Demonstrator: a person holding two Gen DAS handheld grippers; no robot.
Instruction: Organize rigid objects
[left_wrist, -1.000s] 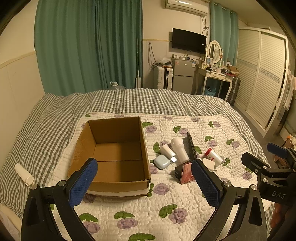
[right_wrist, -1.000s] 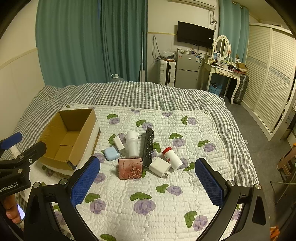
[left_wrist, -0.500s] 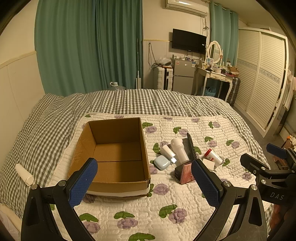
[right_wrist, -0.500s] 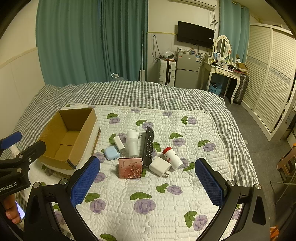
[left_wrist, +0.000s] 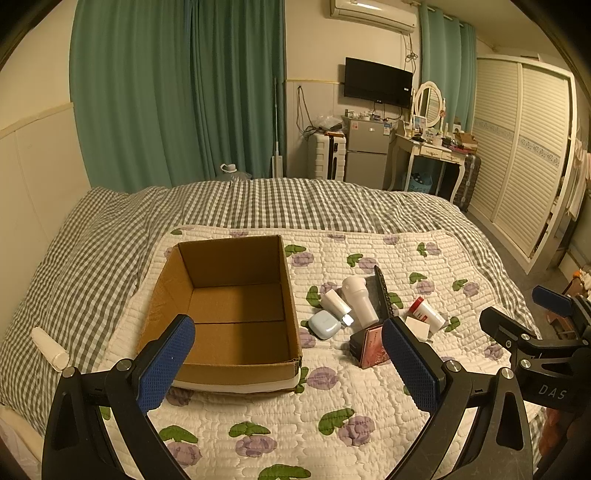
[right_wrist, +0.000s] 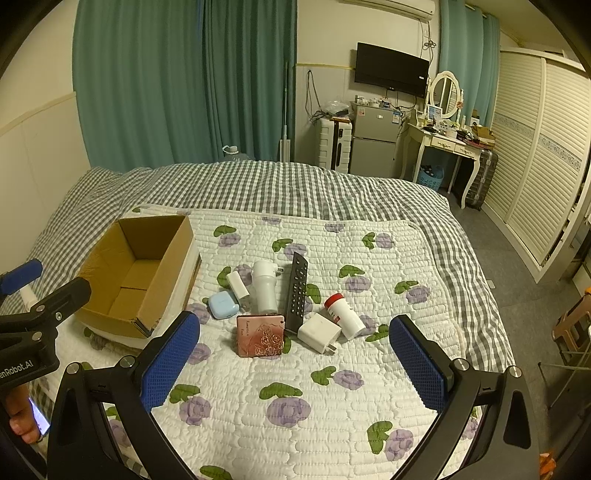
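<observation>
Both grippers (left_wrist: 288, 360) (right_wrist: 295, 363) open, box (left_wrist: 288, 295) empty.

Left tongs' finger (left_wrist: 410, 363) hides part of pink case (left_wrist: 371, 345).

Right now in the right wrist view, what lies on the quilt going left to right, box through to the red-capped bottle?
cardboard box → blue earbud case → pink patterned case → black remote → white charger plug → red-capped bottle. The small white tube and white bottle overlap the middle items, so I left them out.
</observation>
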